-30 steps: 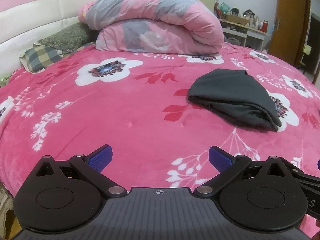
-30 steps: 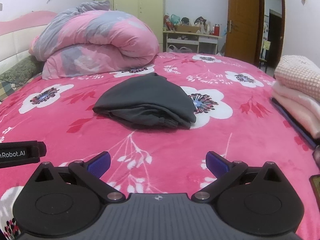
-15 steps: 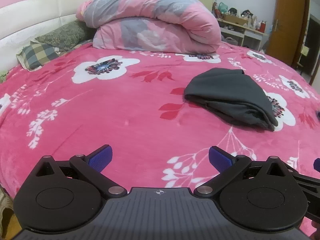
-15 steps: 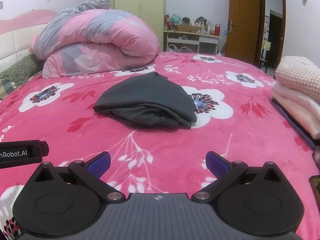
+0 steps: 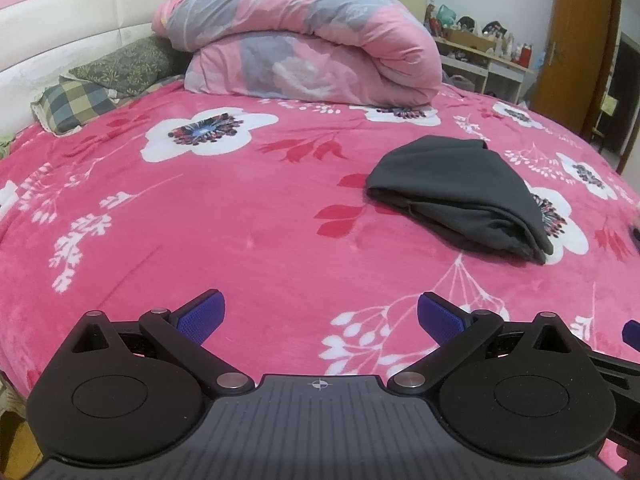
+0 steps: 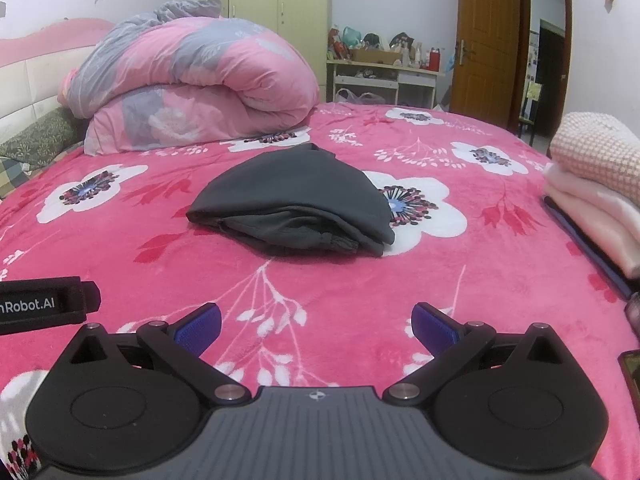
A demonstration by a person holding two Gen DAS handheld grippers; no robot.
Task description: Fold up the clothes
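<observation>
Dark grey garment [image 6: 296, 204] lies folded into a compact bundle mid-bed on the pink floral blanket [image 6: 400, 292], layered edges facing me; fold looks finished. My right gripper [image 6: 316, 326] hangs near it, fingers spread wide, empty. My left gripper [image 5: 320, 316] likewise spread, holding nothing, garment [image 5: 460, 196] ahead to its right. Stack of folded pink clothes [image 6: 596, 192] sits at the right edge: probably the destination pile.

"nRobot.AI", white print, start cut off by frame edge, on black left tool [image 6: 44, 305] body.
</observation>
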